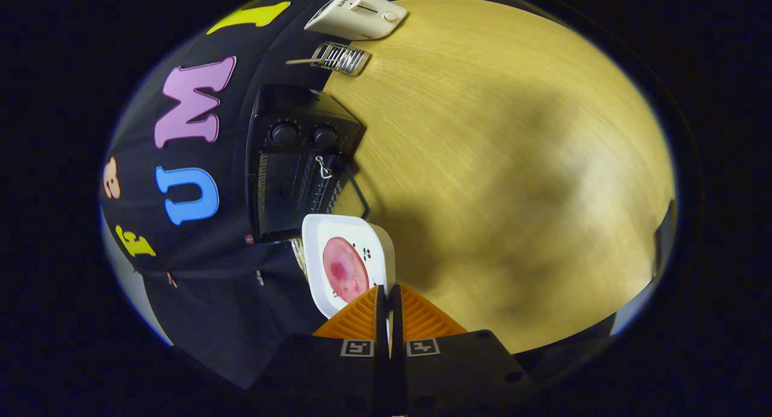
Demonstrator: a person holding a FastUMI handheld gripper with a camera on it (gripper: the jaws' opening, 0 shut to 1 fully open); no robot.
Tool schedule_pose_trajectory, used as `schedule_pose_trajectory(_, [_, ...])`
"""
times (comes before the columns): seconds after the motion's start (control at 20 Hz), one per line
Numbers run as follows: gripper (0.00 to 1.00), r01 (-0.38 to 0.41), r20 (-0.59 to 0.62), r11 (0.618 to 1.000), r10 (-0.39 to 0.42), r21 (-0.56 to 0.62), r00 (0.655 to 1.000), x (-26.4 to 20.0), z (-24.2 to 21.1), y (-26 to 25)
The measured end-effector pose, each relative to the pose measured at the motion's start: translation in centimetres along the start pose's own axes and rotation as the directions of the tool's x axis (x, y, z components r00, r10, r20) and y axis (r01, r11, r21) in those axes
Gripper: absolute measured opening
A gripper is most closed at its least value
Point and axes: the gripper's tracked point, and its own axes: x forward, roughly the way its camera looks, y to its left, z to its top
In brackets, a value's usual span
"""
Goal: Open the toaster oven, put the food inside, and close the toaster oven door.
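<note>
The gripper [389, 296] has its fingers pressed together on the near rim of a white square plate [316, 236] carrying a round pink slice of food [345, 268]. Just beyond the plate stands the black toaster oven [295, 163] on the wooden table [512, 163], with a wire rack [341, 58] and a white toaster [356, 15] farther off.

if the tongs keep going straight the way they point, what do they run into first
The tongs, shut on the white plate with the pink food, point at the black toaster oven. Its open front probably comes first; depth is unclear.
</note>
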Motion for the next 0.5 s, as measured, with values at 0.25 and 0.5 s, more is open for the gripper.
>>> schedule_pose_trajectory(0.25, [0.05,-0.026,0.158,0.994,0.009,0.107,0.987,6.6,-0.6,5.2])
schedule_pose_trajectory(0.5, [0.05,-0.077,0.3,0.969,0.003,0.233,0.954,12.3,2.3,10.2])
